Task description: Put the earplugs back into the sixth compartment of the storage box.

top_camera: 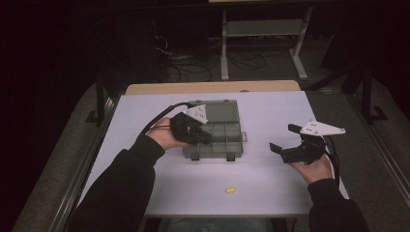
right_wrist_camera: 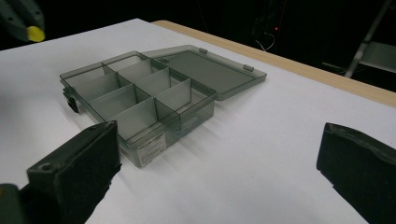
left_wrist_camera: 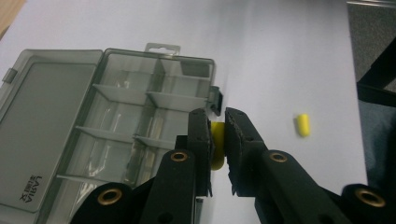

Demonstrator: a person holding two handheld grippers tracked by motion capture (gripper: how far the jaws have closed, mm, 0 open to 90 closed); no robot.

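— Dark room all round, only the white table (top_camera: 270,104) was lit. What did the left gripper (left_wrist_camera: 218,140) have?

— A small yellow capsule (left_wrist_camera: 217,148), pinched tight between its jaws, long axis running along them, held over the near right corner of the box (left_wrist_camera: 116,121).

— And the box?

— Smoky clear plastic with thin dividers, lid (right_wrist_camera: 210,70) laid flat open toward the far edge.

— Anything else about?

— Another yellow capsule (top_camera: 230,190) lay on its side near the front edge. The right gripper (top_camera: 285,142) stood well apart, jaws wide, holding nothing.
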